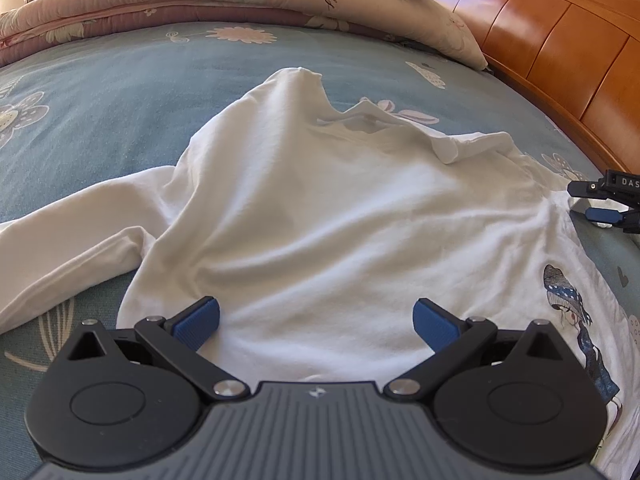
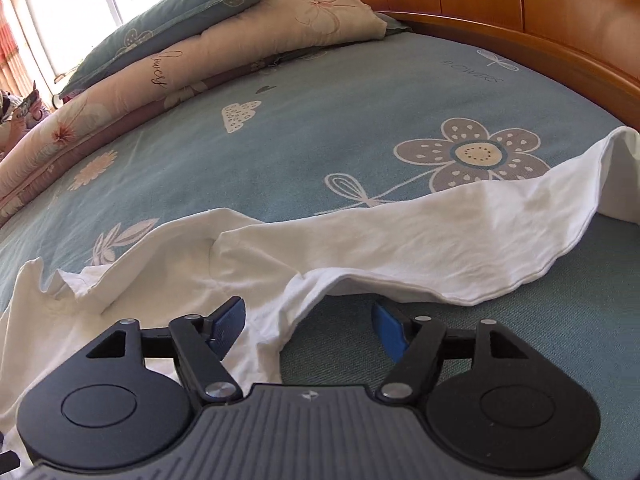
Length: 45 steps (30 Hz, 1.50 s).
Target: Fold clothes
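White shirt on bed, both claws wide open, nothing gripped.
Folded floral quilt [image 1: 120,4] at left; blue flowered bedsheet [image 1: 120,92]; white shirt [image 1: 320,208] lay rumpled mid-bed, printed figure at its right edge; orange wooden headboard [image 1: 560,40] at right. Left claw [image 1: 316,326] hovered over cloth; right claw [image 2: 308,330] straddled a sleeve edge.
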Tool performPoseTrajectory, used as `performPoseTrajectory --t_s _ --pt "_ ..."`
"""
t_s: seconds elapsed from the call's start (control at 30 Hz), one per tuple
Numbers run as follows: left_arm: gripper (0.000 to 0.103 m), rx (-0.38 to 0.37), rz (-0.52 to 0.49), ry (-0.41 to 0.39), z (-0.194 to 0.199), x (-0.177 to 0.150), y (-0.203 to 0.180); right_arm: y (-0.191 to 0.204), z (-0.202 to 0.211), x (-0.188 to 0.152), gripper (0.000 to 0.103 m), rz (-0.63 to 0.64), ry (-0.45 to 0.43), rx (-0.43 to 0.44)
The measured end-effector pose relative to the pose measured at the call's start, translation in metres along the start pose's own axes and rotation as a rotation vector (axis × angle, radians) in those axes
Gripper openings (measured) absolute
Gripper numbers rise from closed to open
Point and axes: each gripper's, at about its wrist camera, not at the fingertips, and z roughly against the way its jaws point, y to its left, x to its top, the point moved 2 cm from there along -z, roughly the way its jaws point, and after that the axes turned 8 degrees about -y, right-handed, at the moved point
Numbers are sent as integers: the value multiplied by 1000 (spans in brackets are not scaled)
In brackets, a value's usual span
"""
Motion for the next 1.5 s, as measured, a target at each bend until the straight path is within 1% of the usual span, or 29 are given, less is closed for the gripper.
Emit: performPoseTrajectory --t_s 0.03,0.07,0.13,0.23,0.27,0.4,0.43,0.47,0.5,0.6,0.63,0.73,0.83,0.9,0.93,1.0,1.1,1.13,1.17,1.2,1.23,1.27,1.3,1.33,1.4,1.5 --pt "102 2 -2 0 0 0 0 9 8 -3 82 10 5 48" --pt "102 4 -4 0 0 0 -1 20 16 -6 85 22 13 100" --pt "102 8 -8 1 0 0 -2 42 25 -15 89 72 41 173" --pt "102 13 -16 2 0 -1 -3 82 25 -28 92 221 66 225" --pt "102 14 -19 3 0 -1 -4 93 22 -32 94 260 75 225" --pt "102 9 -19 4 0 -1 -3 123 -11 -54 94 365 160 142" --pt "102 8 -18 4 0 -1 -2 127 -18 -57 95 394 151 112" --pt "102 7 -19 5 0 -1 -2 131 -24 -61 102 427 132 81" --pt "102 6 -20 5 0 -1 -2 134 -32 -62 103 450 115 69" --pt "102 -1 -18 5 0 -1 -1 137 -51 -50 103 416 106 50" --pt "102 -3 -15 5 0 -1 0 139 -56 -46 103 424 106 45" --pt "102 -9 -6 5 1 0 1 142 -73 -34 103 432 129 42" --pt "102 -11 -2 6 1 0 1 143 -77 -27 103 430 162 37" --pt "102 -9 0 8 1 0 1 144 -72 -24 103 432 189 32" --pt "102 -9 3 9 1 0 1 145 -65 -22 103 428 190 46" --pt "102 -9 7 10 1 0 2 149 -54 -17 103 436 180 81" --pt "102 -10 6 10 2 0 2 159 -49 -10 103 488 170 97" --pt "102 -12 4 11 2 0 2 162 -55 -9 102 510 182 87" --pt "102 -13 4 11 2 0 2 164 -63 -10 98 530 199 74" --pt "102 -16 6 10 2 0 3 166 -71 -10 90 550 215 61" --pt "102 -19 9 10 2 0 4 168 -79 -10 86 571 231 48" --pt "102 -23 15 9 2 0 5 170 -88 -8 83 581 237 42" --pt "102 -27 23 7 2 1 6 172 -97 -6 83 587 240 38" --pt "102 -30 29 7 2 1 7 173 -103 -1 83 588 232 36" --pt "102 -34 35 4 0 2 8 177 -118 19 83 566 183 4" --pt "102 -35 30 3 0 2 8 175 -133 49 83 469 93 -28"
